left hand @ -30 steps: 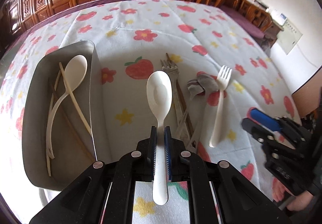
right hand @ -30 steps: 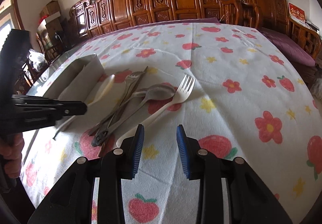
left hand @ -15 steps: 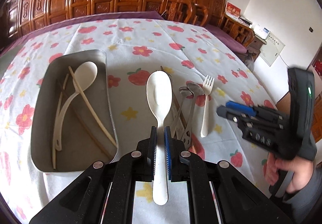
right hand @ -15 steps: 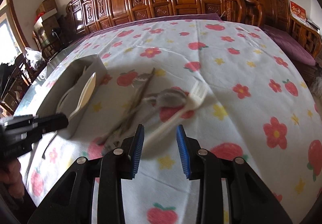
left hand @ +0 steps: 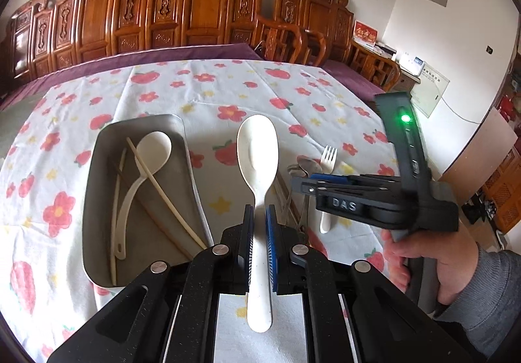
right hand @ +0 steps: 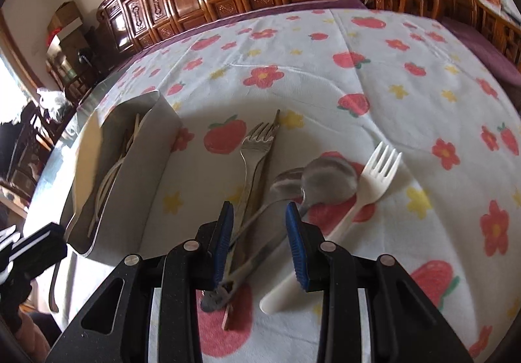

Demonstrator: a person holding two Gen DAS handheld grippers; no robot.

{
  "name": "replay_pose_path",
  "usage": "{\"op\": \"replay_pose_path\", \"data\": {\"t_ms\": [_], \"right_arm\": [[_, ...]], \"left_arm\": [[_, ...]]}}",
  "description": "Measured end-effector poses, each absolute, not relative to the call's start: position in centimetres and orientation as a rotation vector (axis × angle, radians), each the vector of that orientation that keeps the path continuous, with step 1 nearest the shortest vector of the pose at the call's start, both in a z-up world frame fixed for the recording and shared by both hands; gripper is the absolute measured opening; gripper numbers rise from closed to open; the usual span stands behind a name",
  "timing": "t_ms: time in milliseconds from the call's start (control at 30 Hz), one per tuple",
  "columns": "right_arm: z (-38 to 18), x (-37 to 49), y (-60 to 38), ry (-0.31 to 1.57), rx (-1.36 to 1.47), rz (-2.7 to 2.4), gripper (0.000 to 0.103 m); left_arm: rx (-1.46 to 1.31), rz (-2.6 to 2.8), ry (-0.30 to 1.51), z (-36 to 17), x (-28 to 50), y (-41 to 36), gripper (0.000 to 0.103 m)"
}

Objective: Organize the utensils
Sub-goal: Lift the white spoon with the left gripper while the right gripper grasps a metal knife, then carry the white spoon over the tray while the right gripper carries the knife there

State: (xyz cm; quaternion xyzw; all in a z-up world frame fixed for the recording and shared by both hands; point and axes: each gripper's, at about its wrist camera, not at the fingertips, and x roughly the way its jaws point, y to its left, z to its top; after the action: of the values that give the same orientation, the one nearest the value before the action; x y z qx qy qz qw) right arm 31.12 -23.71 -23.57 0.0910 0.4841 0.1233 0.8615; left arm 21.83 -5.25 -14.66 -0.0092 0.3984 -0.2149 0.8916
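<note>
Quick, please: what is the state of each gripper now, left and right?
Left gripper: closed on the white spoon.
Right gripper: open, holding nothing, over the metal spoons.

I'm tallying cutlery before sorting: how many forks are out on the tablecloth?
2. A metal fork lies near the tray, partly over a chopstick. A white plastic fork lies furthest right, beside the metal spoons. More could be hidden in the tray.

left claw (left hand: 259,216): black, blue pads, silver screws | right claw (right hand: 259,216): same, "DAS" marking | grey sleeve (left hand: 485,294)
</note>
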Motion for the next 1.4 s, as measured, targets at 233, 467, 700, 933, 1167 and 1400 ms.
{"op": "replay_pose_path", "data": {"t_ms": [233, 467, 700, 933, 1167, 1400], "right_arm": [[-24.7, 32.1, -22.9, 1.058, 0.214, 0.234, 0.031], [-25.1, 32.7, -22.1, 1.088, 0.194, 0.159, 0.028], [-25.1, 32.7, -22.7, 1.096, 0.216, 0.148, 0.013], [-24.0, 32.4, -21.9, 1.082, 0.178, 0.161, 0.002], [-22.2, 32.1, -22.3, 1.048, 0.189, 0.182, 0.002], [-18.9, 31.9, -21.9, 0.983, 0.158, 0.227, 0.003]], "left_arm": [[-0.018, -0.447, 0.805, -14.1, 21.7, -4.8, 0.007], [-0.022, -0.453, 0.788, -13.6, 21.4, -4.4, 0.007], [-0.041, -0.456, 0.783, -13.4, 21.4, -3.8, 0.007], [-0.045, -0.446, 0.772, -13.1, 21.4, -3.2, 0.007], [-0.053, -0.422, 0.760, -12.6, 21.8, -1.8, 0.007], [-0.042, -0.366, 0.745, -11.8, 23.2, 0.2, 0.007]]}}
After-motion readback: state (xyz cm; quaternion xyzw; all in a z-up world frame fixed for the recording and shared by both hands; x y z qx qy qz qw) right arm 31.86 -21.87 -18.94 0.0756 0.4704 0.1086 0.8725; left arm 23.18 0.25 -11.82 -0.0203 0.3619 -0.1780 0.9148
